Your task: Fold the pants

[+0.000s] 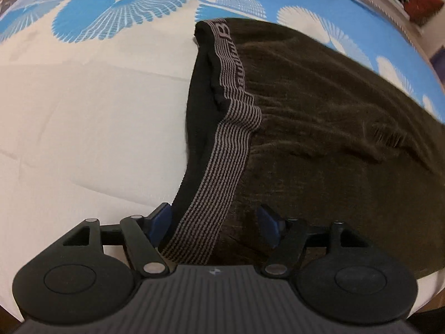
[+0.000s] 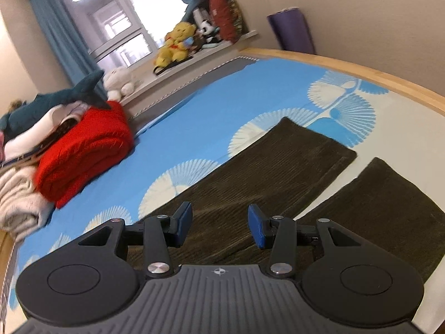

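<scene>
Dark brown corduroy pants (image 1: 319, 111) lie flat on a blue and white patterned bed sheet (image 1: 91, 105). Their grey striped waistband (image 1: 230, 128) is folded back, showing the black lining. My left gripper (image 1: 214, 225) points down over the near end of the waistband. It is open, and the band passes between its blue pads without being pressed. In the right wrist view the two pant legs (image 2: 278, 161) (image 2: 389, 208) stretch away side by side with a strip of sheet between them. My right gripper (image 2: 219, 225) hovers open above the left leg, holding nothing.
A folded red blanket (image 2: 83, 150) and a pile of pale clothes (image 2: 19, 194) sit on the bed's left side, with a shark plush (image 2: 55, 97) on top. Plush toys (image 2: 175, 44) line the window sill. A wooden bed frame (image 2: 361, 69) borders the far edge, with a purple roll (image 2: 292, 30) behind it.
</scene>
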The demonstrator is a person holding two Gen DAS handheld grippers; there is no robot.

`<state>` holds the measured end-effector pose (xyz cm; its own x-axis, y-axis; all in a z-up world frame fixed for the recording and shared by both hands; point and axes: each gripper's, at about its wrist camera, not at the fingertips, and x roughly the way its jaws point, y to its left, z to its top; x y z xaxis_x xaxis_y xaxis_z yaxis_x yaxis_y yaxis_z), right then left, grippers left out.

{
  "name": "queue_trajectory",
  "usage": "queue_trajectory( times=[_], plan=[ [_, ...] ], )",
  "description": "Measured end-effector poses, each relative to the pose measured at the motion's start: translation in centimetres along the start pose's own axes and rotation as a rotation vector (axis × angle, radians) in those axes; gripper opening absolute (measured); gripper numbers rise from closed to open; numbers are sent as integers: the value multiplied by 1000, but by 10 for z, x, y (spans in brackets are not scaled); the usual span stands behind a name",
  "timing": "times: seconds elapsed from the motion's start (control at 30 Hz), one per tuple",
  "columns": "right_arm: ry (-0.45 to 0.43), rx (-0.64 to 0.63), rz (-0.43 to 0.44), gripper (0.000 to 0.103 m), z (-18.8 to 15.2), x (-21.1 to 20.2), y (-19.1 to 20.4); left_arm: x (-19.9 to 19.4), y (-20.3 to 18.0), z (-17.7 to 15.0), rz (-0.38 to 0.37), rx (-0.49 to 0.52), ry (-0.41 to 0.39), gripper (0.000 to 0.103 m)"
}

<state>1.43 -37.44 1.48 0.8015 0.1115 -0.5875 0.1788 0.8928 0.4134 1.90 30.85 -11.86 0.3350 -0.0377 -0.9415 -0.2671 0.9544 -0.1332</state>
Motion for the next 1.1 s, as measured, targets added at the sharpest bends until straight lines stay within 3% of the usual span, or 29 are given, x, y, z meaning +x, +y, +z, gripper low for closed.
queue_trajectory(
  times=[0.13,0.2,0.23,0.3,0.4,0.53,0.7,0.8,0.83,0.93,0.97,1.1],
  plan=[
    [-5,-23,-7,47,-2,-4,5,10,-4,-2,72,75,39,62],
    [-3,-9,-6,46,-3,-5,4,12,-4,-4,72,87,37,59],
    [0,-7,-6,47,-4,-5,4,12,-6,-6,78,105,33,54],
    [3,-17,-12,47,-5,-6,4,7,-12,-7,93,162,20,33],
    [6,-38,-22,47,-8,-7,6,-13,-12,-7,86,182,-24,13],
    [7,-50,-26,47,-9,-7,8,-43,-6,-15,80,182,-91,6],
    [5,-39,-31,47,-9,-9,7,-30,-9,-23,117,226,-12,7],
    [10,-37,-30,47,-9,-9,9,-33,-9,-20,141,211,-21,11],
    [8,-39,-29,47,-9,-9,10,-36,-9,-18,136,199,-48,18],
    [8,-52,-25,47,-10,-10,12,-47,-14,-14,93,181,-119,64],
    [8,-56,-23,47,-10,-10,11,-44,-18,-14,93,186,-114,71],
    [11,-68,-27,47,-9,-10,12,-8,-31,-16,136,255,13,72]
  ],
)
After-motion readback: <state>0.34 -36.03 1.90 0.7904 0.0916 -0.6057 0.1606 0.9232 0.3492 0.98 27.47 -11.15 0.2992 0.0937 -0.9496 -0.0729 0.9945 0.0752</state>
